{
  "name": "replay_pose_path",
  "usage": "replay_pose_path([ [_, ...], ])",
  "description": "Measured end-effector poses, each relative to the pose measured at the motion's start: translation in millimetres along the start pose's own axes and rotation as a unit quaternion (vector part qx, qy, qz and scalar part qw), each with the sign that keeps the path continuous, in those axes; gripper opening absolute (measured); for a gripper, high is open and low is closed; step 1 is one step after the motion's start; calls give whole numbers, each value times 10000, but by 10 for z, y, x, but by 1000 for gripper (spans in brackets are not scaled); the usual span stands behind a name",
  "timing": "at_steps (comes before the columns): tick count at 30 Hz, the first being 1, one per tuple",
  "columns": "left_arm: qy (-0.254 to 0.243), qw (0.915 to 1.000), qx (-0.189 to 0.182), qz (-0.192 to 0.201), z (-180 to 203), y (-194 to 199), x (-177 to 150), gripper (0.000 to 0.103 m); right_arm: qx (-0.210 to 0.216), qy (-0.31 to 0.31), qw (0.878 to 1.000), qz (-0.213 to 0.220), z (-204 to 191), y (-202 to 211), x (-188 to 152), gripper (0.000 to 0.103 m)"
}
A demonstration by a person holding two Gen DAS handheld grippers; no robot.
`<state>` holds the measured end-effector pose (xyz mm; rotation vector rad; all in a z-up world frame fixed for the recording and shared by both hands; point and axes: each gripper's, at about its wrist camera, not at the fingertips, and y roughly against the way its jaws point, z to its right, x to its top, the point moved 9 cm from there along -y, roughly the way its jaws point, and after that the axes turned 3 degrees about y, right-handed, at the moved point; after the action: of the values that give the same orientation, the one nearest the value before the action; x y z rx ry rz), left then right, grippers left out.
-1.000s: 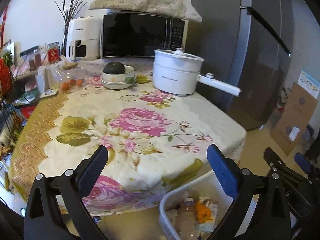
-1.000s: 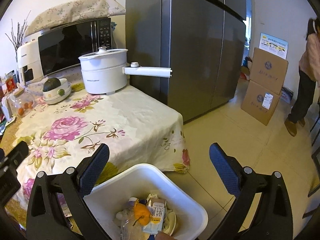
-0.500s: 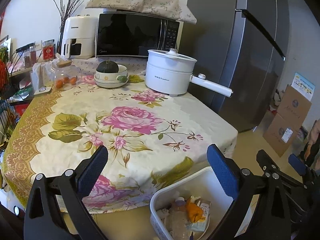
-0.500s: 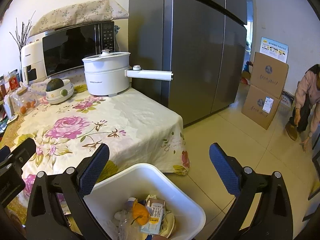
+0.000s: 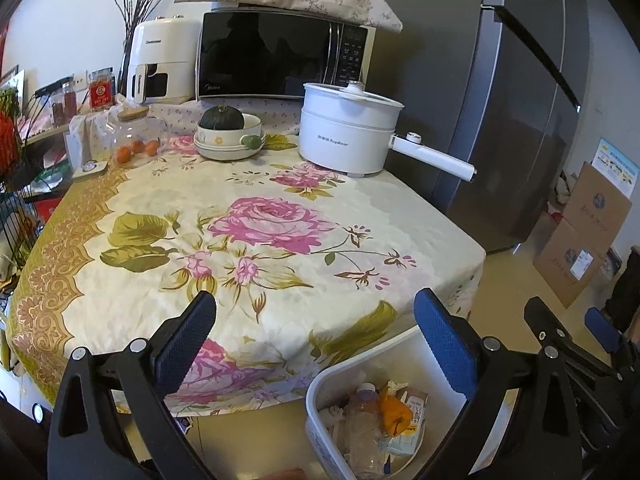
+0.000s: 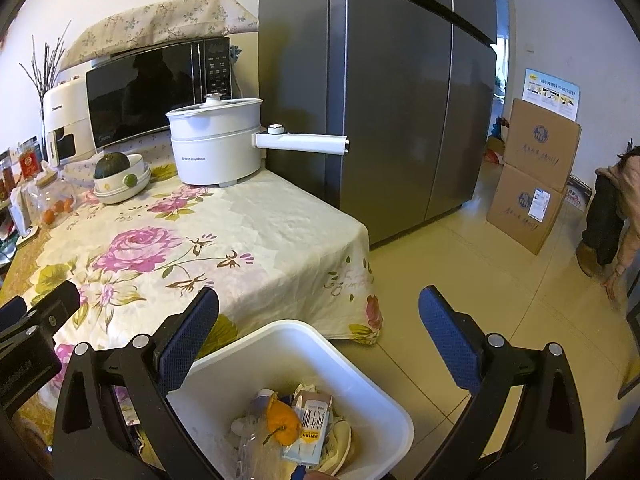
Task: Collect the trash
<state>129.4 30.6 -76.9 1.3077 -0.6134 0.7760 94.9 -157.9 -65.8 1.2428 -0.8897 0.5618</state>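
A white trash bin (image 6: pixel 360 384) stands on the floor by the table's near corner; it also shows in the left wrist view (image 5: pixel 320 404). In it lie a clear plastic bottle (image 5: pixel 362 424), an orange peel (image 6: pixel 282 420), a small carton (image 6: pixel 310 424) and crumpled paper. My left gripper (image 5: pixel 316 332) is open and empty, above the table's front edge. My right gripper (image 6: pixel 320 328) is open and empty, above the bin. The flowered tablecloth (image 5: pixel 260 240) shows no loose trash.
At the table's back stand a white electric pot (image 5: pixel 348 136) with a long handle, a bowl with a squash (image 5: pixel 228 136), a jar of oranges (image 5: pixel 136 136), a microwave (image 5: pixel 280 60) and an air fryer (image 5: pixel 160 64). A grey fridge (image 6: pixel 400 100), cardboard boxes (image 6: pixel 532 184) and a crouching person (image 6: pixel 612 208) are to the right.
Both grippers have drifted slightly back and up; the bin shows a little further right in the left view. Both stay open and empty. The person on the right has bent down.
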Motion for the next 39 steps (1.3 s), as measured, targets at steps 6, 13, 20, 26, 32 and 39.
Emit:
replay_pose_path([
  [6,26,9997,227,42,-67,-5,16,96,30,-23,10000,-56,-5,-12,-18,96],
  [13,9,9999,89,-89,-36,-40,-31,96,61,-47,9999,-104,-11,-25,-32,96],
  [20,-187,9998,122,6,22,-37,-36,88,63,-59,9999,-110,-1,-32,-38,96],
  [26,-263,9996,-61,63,95,-16,-33,82,54,-62,9999,-108,7,-32,-38,96],
  [32,-252,9994,-225,16,138,-28,-54,75,43,-62,9999,-99,16,-31,-37,96],
  [39,-201,9996,-184,-68,126,-51,-78,95,23,-74,9999,-82,37,-23,-30,96],
])
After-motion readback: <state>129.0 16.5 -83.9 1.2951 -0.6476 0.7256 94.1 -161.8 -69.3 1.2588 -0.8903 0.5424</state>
